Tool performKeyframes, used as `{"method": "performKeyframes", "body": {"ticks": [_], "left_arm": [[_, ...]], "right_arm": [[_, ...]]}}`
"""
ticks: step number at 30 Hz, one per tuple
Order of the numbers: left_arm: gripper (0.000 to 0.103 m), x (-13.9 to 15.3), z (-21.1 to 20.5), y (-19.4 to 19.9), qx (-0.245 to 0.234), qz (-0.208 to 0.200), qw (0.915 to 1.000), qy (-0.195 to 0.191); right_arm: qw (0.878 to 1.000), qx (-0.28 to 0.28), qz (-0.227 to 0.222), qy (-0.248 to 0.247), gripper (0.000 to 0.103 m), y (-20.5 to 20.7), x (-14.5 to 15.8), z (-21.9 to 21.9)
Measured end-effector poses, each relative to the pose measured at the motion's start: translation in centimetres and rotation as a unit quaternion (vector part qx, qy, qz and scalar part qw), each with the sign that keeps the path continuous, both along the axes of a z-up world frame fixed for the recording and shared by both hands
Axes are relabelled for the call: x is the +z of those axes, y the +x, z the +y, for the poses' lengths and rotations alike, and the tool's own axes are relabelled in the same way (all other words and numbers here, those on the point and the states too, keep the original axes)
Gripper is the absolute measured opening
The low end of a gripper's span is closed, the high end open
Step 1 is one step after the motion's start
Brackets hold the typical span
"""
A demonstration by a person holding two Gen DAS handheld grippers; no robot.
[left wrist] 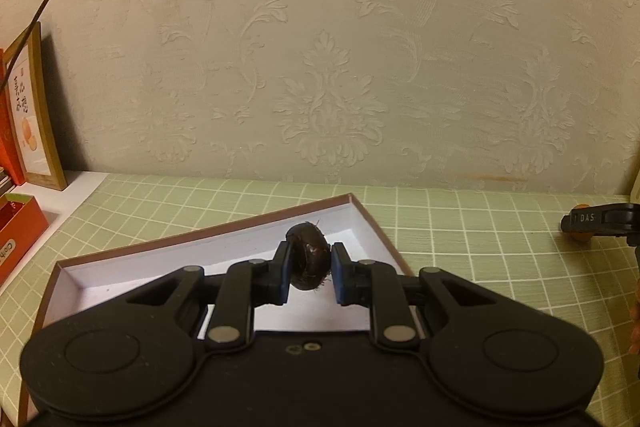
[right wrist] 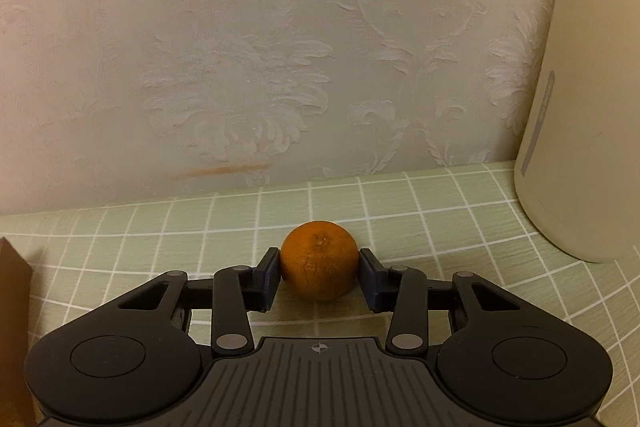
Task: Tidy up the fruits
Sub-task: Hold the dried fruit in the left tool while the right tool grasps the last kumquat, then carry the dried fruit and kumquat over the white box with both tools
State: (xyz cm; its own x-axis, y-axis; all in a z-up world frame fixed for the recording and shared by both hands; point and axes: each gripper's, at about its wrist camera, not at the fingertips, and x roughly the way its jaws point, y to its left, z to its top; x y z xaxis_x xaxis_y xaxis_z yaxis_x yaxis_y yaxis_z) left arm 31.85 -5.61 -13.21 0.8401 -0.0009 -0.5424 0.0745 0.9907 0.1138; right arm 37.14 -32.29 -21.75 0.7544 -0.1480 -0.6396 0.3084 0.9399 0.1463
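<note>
My left gripper (left wrist: 310, 267) is shut on a dark brown, hairy round fruit (left wrist: 309, 254) and holds it above a shallow brown box with a white inside (left wrist: 160, 267). My right gripper (right wrist: 319, 269) has its fingers around an orange (right wrist: 319, 259) that rests on the green checked cloth (right wrist: 440, 227). The left finger touches the orange; the right finger stands very close to it. The right gripper also shows at the right edge of the left wrist view (left wrist: 600, 221), with a bit of the orange (left wrist: 580, 235) behind it.
A patterned wall stands close behind. A cream cylinder (right wrist: 580, 107) stands at the right on the cloth. A framed picture (left wrist: 34, 115) and orange boxes (left wrist: 16, 231) stand at the left. The brown box's corner (right wrist: 14, 287) shows at the left of the right wrist view.
</note>
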Motion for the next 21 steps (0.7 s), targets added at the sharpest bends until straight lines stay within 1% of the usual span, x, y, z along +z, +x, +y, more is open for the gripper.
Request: {"method": "performKeyframes", "body": {"ticks": [4, 8, 13, 21], "left_arm": [[0.011, 0.2, 0.7, -0.3, 0.007, 0.000, 1.0000, 0.000], [0.011, 0.6, 1.7, -0.8, 0.014, 0.001, 0.9999, -0.002], [0.011, 1.0, 3.2, -1.5, 0.027, 0.009, 0.9996, -0.006], [0.011, 1.7, 6.8, -3.2, 0.060, 0.006, 0.9982, 0.000]], "right_arm": [[1.000, 0.022, -0.014, -0.003, 0.042, -0.7, 1.0, 1.7], [0.998, 0.058, -0.037, -0.009, 0.042, -1.9, 2.6, 4.4], [0.992, 0.110, -0.067, -0.008, 0.042, -3.4, 5.1, 8.2], [0.979, 0.176, -0.101, -0.009, 0.042, -5.6, 7.8, 13.6]]}}
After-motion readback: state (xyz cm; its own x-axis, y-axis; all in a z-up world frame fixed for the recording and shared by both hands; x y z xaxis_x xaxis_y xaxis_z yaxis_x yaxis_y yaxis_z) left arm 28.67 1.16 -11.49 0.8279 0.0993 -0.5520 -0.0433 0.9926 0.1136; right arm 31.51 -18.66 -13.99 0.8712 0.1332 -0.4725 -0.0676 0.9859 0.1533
